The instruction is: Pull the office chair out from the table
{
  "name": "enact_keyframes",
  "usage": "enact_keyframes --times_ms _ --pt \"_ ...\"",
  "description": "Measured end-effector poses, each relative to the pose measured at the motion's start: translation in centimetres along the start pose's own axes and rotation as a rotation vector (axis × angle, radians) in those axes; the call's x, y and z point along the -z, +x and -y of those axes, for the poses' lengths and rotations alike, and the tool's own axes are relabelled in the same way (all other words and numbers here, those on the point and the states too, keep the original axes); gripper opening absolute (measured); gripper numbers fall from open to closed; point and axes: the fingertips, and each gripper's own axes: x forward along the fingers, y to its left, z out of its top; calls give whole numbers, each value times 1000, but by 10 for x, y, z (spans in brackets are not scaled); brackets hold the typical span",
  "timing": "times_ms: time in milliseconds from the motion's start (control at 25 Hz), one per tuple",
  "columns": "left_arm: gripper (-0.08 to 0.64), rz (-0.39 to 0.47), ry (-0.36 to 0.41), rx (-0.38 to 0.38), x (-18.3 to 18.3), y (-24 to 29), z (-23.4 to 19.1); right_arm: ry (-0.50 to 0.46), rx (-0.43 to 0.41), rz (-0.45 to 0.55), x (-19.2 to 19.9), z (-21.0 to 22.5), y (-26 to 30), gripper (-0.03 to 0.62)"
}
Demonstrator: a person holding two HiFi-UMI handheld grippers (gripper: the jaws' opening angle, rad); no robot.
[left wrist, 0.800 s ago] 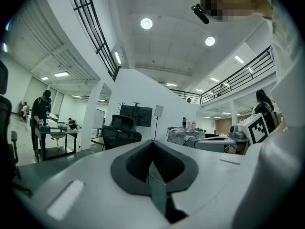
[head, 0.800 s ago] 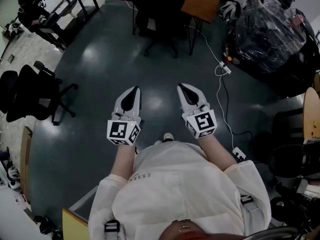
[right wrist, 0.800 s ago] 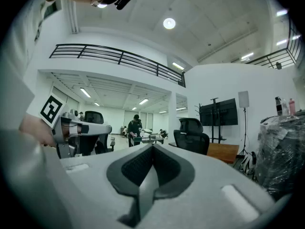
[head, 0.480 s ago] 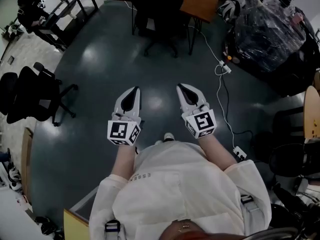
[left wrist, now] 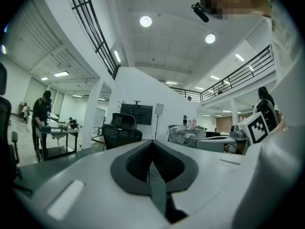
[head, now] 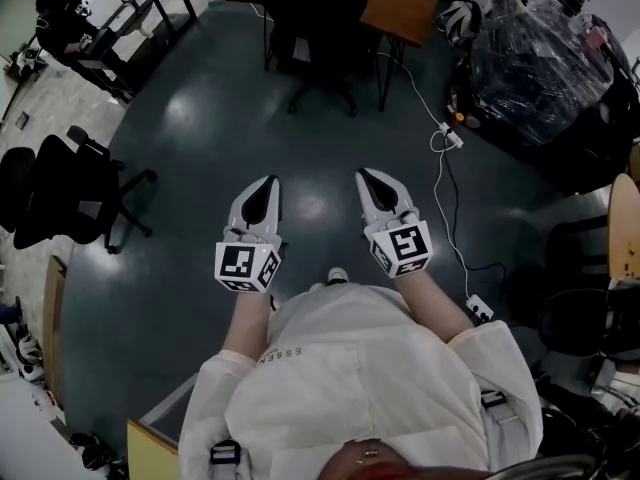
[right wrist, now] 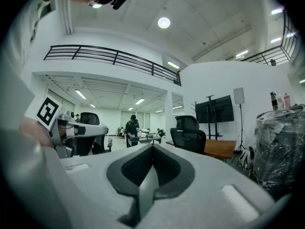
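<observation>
Pointing level, left tool (head: 268,183), right tool (head: 365,176); jaws together

Head view: the top edge cuts off the backrest of the office chair (head: 305,18) and the far side of the counter (head: 405,3); the right edge cuts off a round tabletop (head: 625,228). The bodies of the left gripper (left wrist: 152,143) and right gripper (right wrist: 152,148) hide the chair's base. What the distant person (right wrist: 131,128) handles is too small to tell.
</observation>
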Motion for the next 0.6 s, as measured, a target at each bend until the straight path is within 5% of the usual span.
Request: enact_keyframes --times_ms 600 --pt "15 -47 1 -73 18 29 -8 36 -43 -63 23 42 27 -8"
